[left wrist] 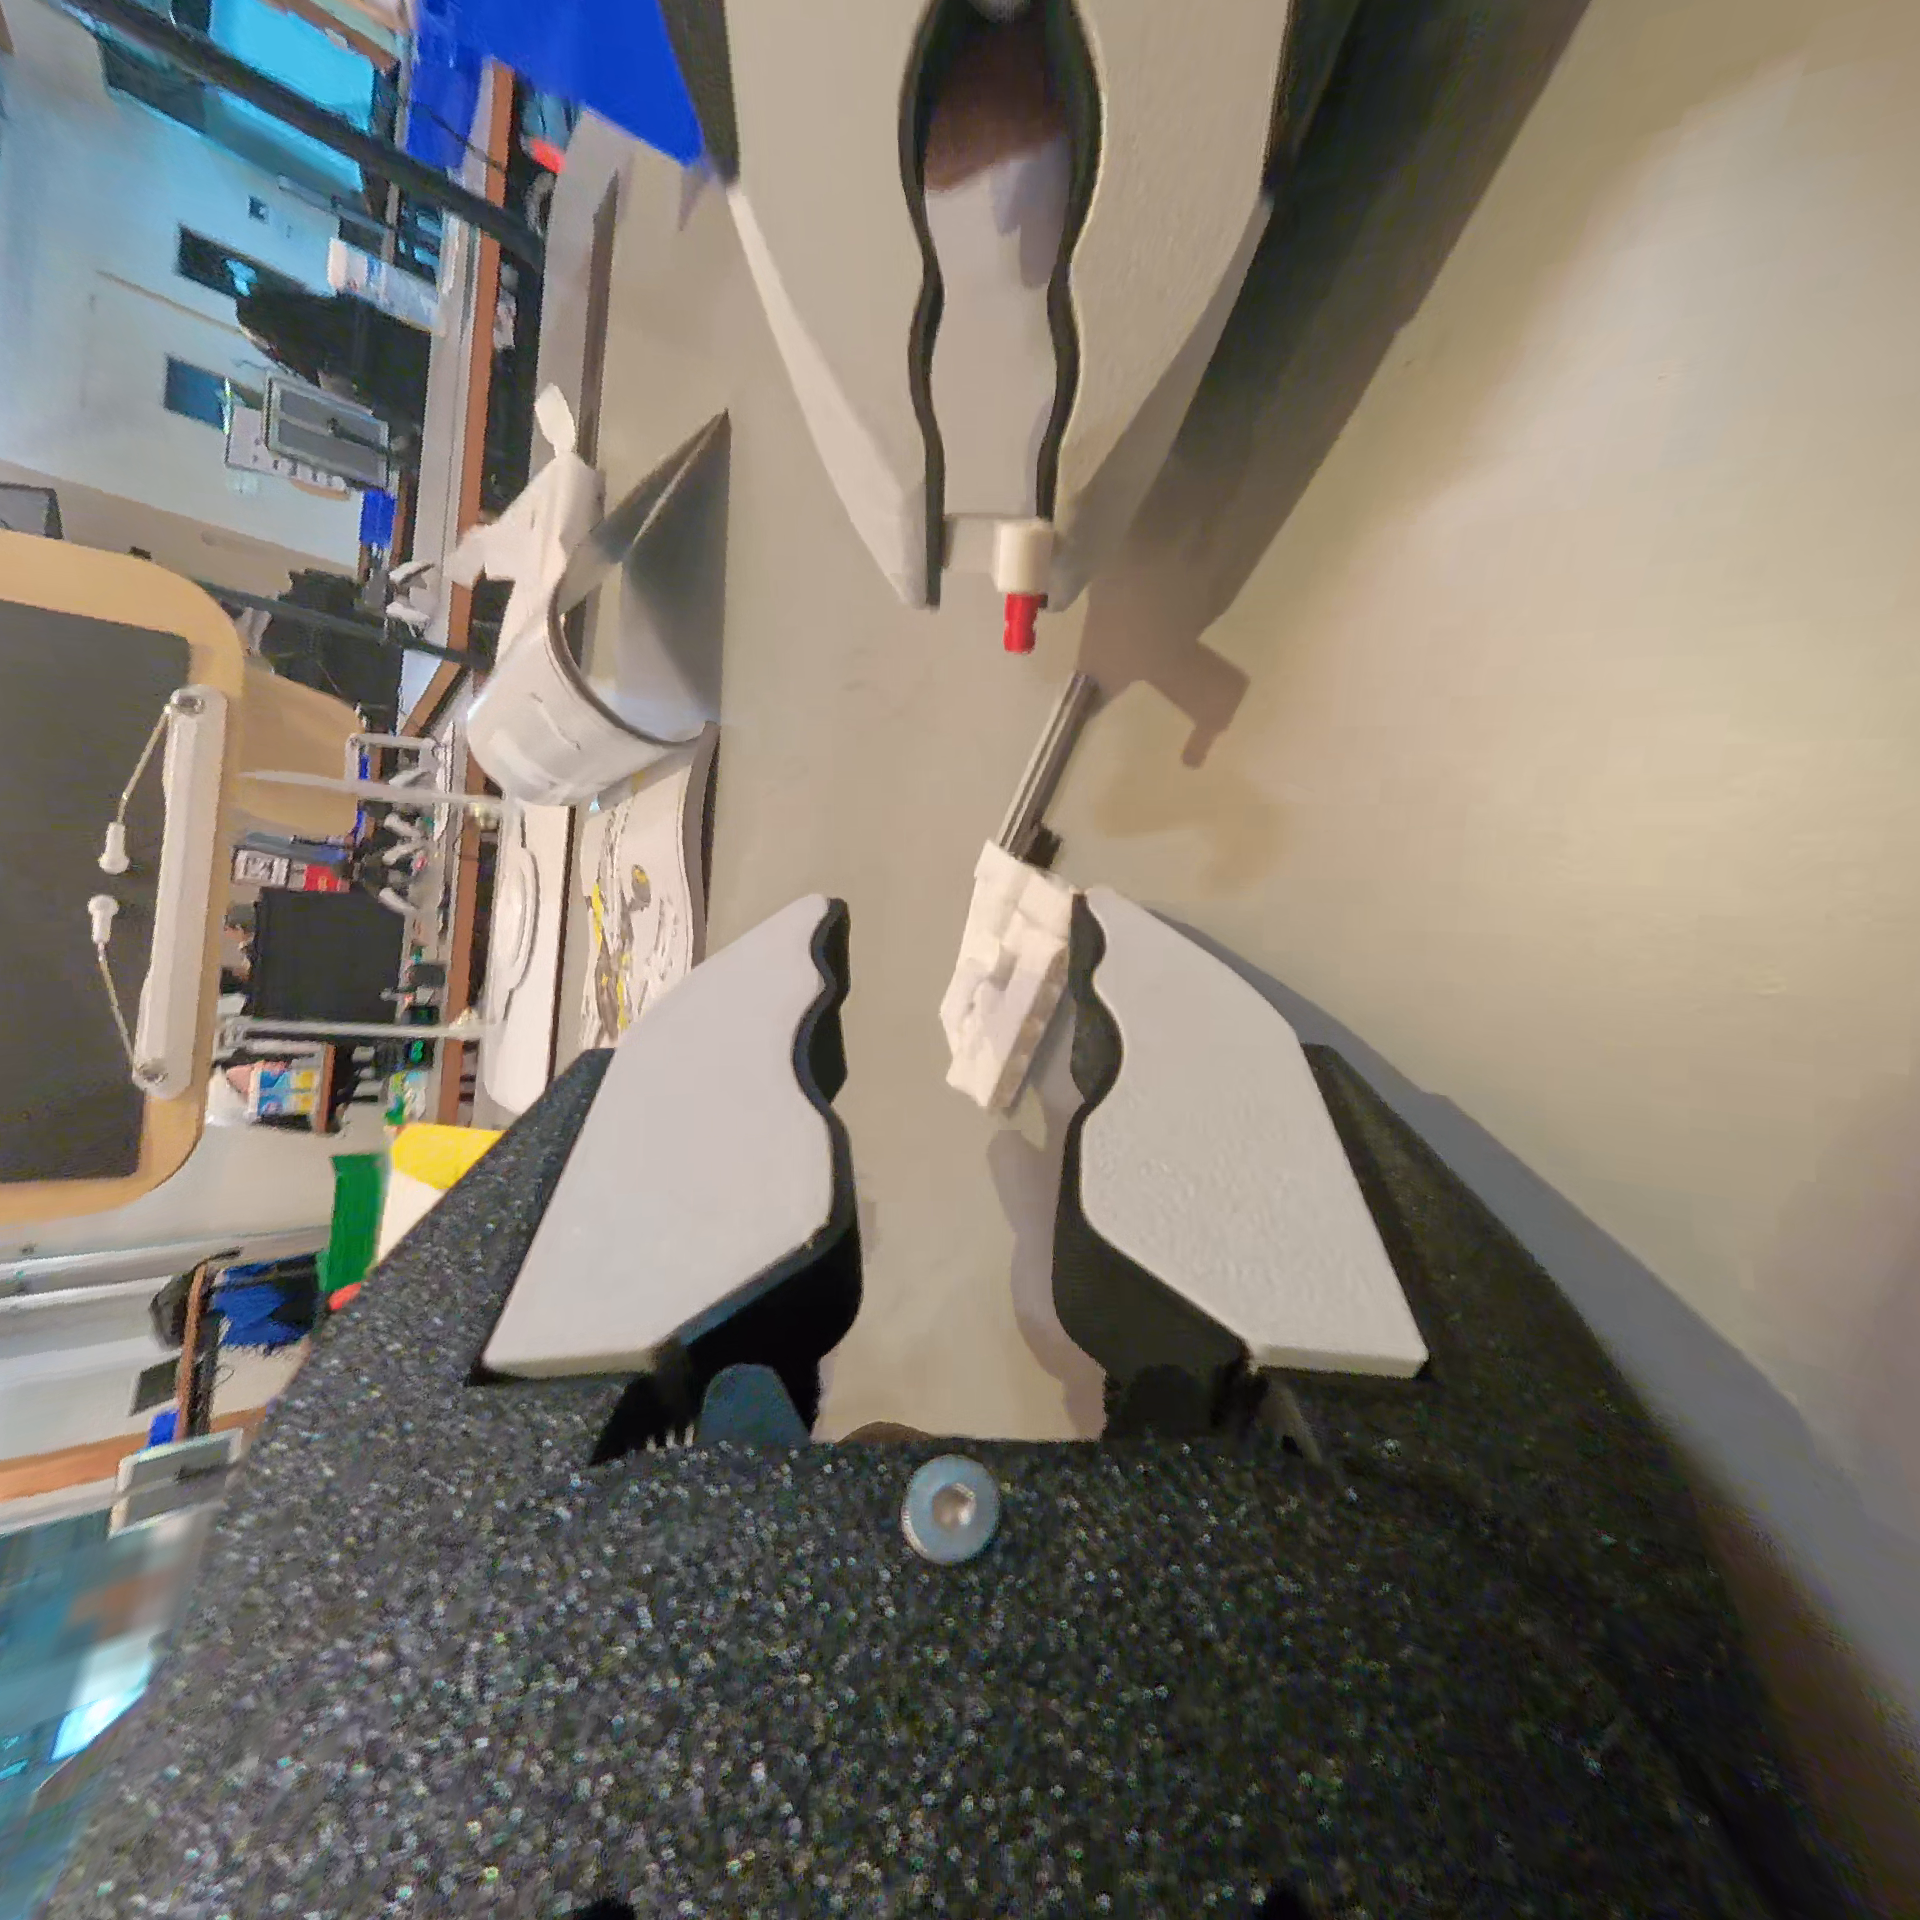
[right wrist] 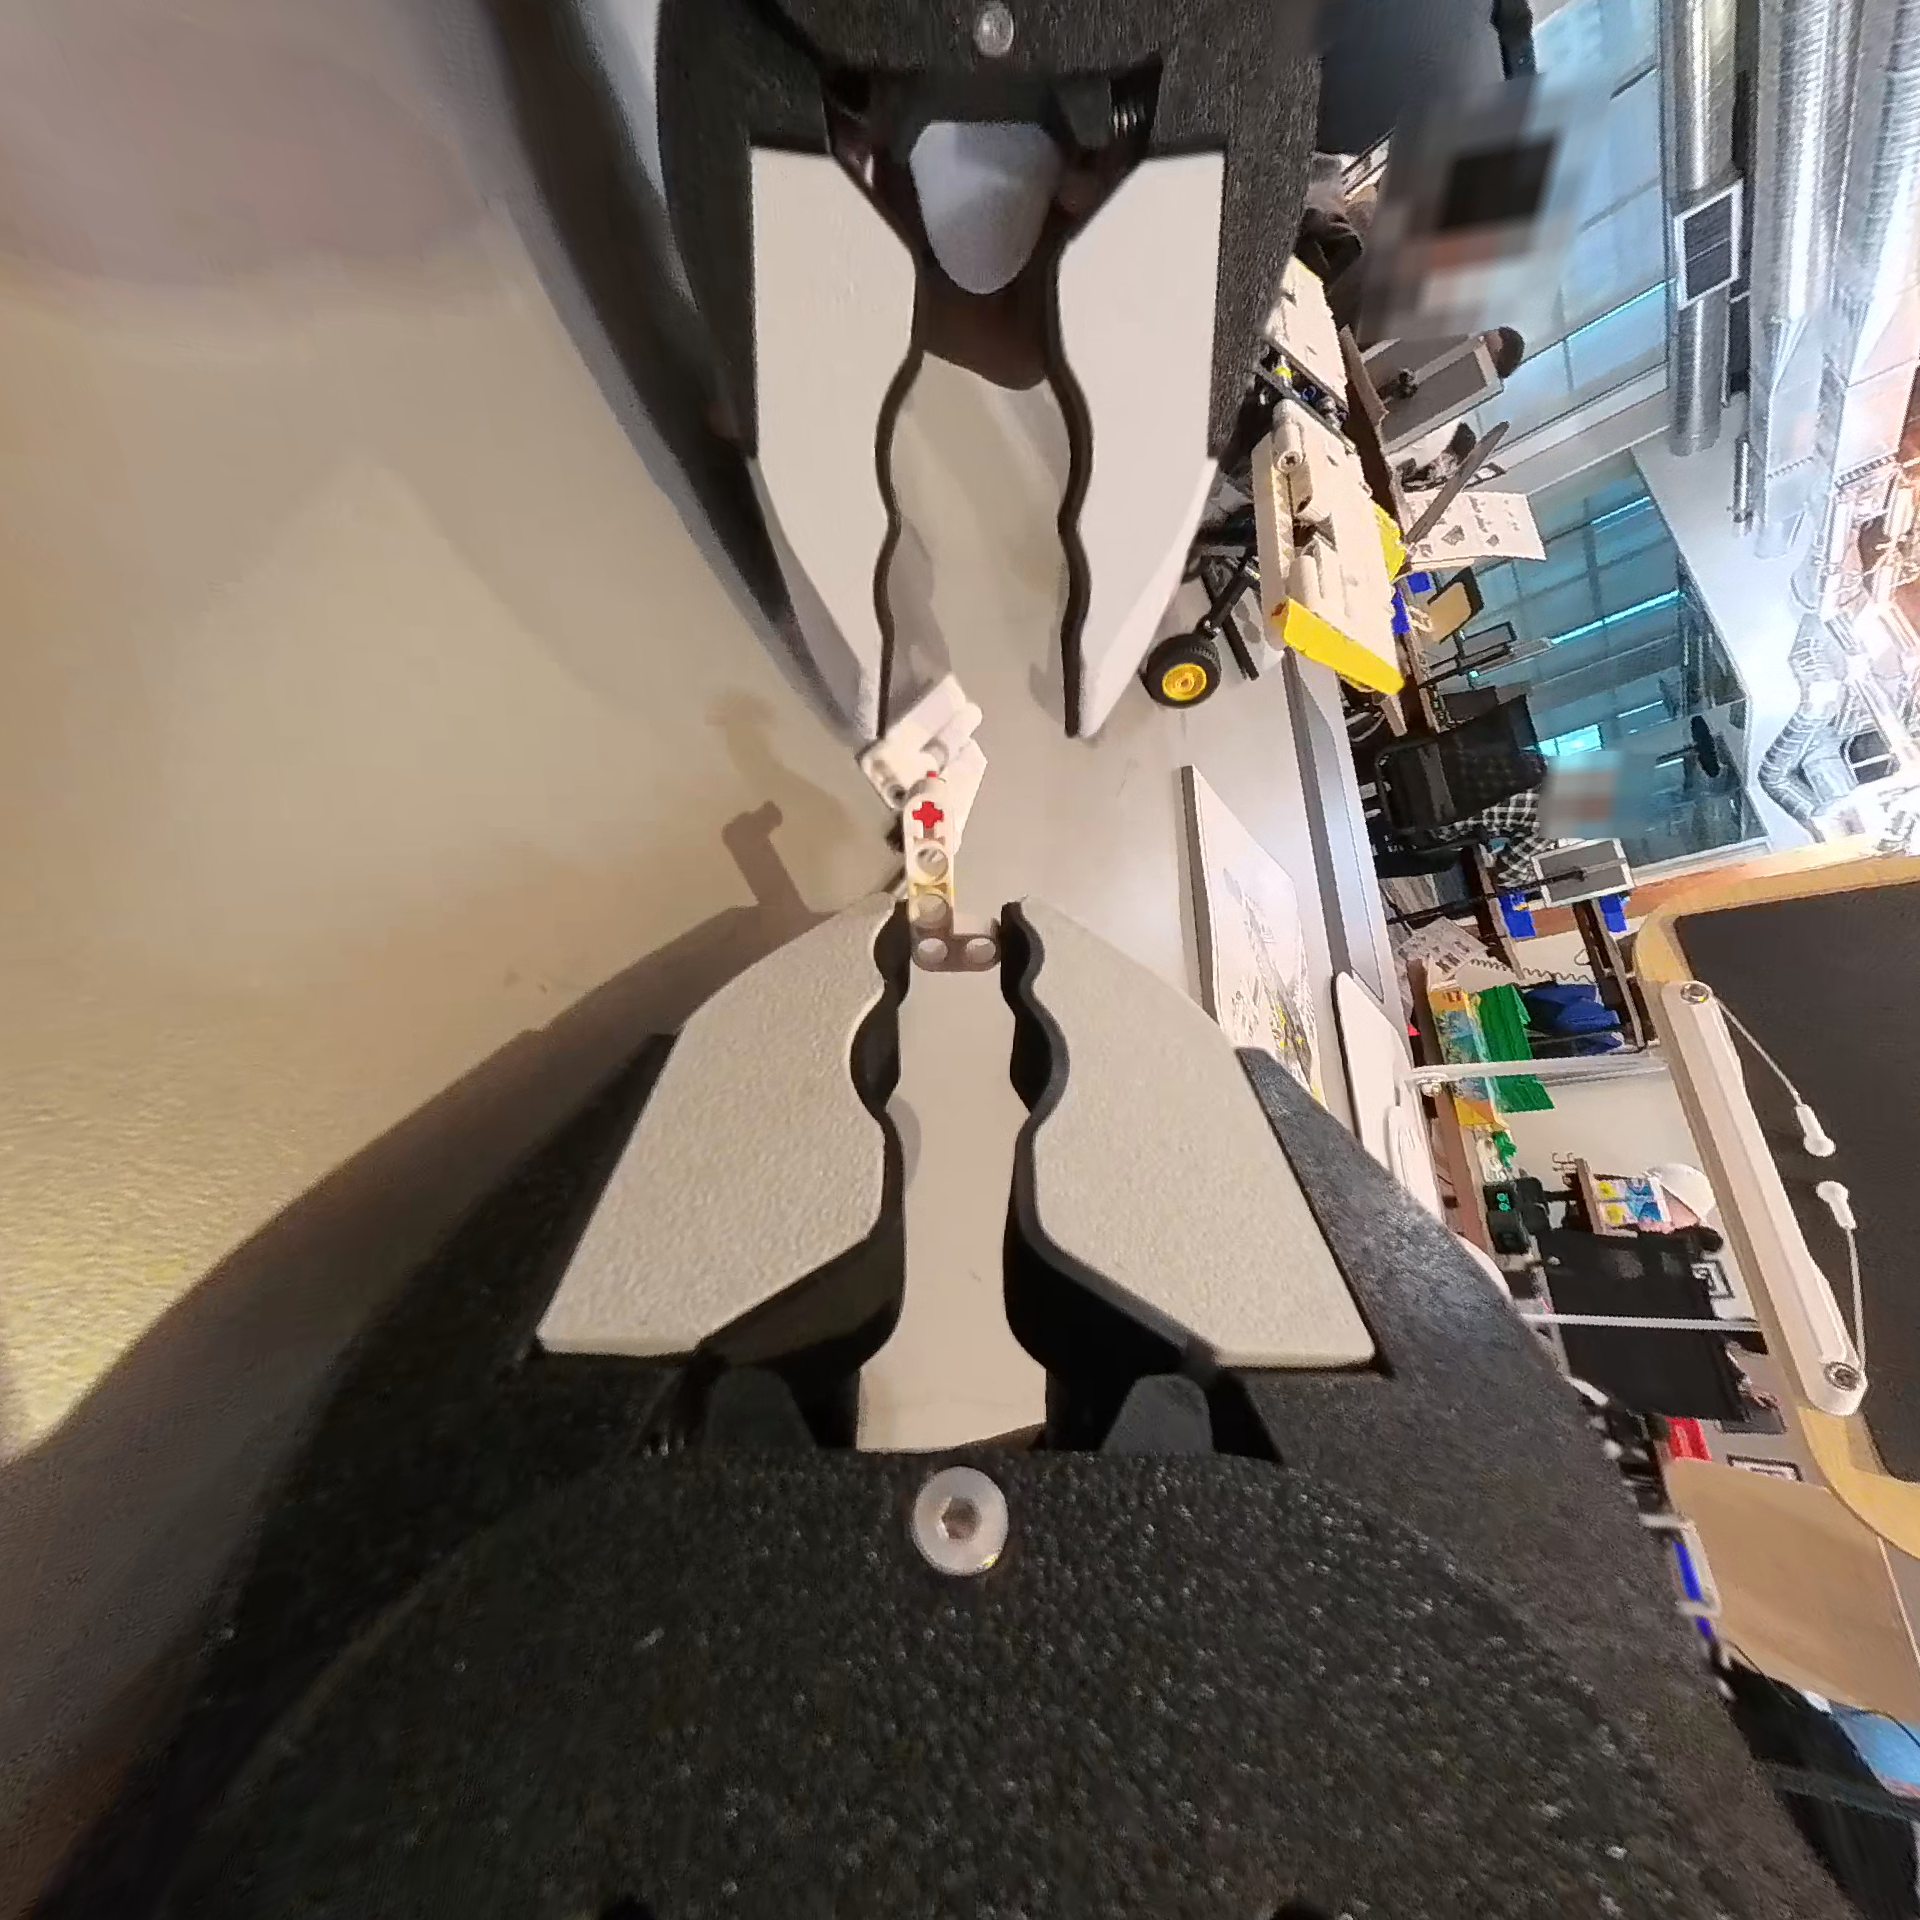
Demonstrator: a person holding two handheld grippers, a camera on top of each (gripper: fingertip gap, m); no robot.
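The right claw is pinching a stiff, light white L-shaped beam by its short leg; beyond that beam, the left claw is standing released beside a white brick assembly.

No readable text, printed sheet on table too blurred

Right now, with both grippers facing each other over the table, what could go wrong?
1. The left gripper stands open; the white brick assembly touches only one finger, so it may drop or tilt.
2. The right gripper pinches just the short leg of the white L-shaped beam at its fingertips; a push could twist it.
3. The red pin and grey axle look misaligned, so mating may jam.
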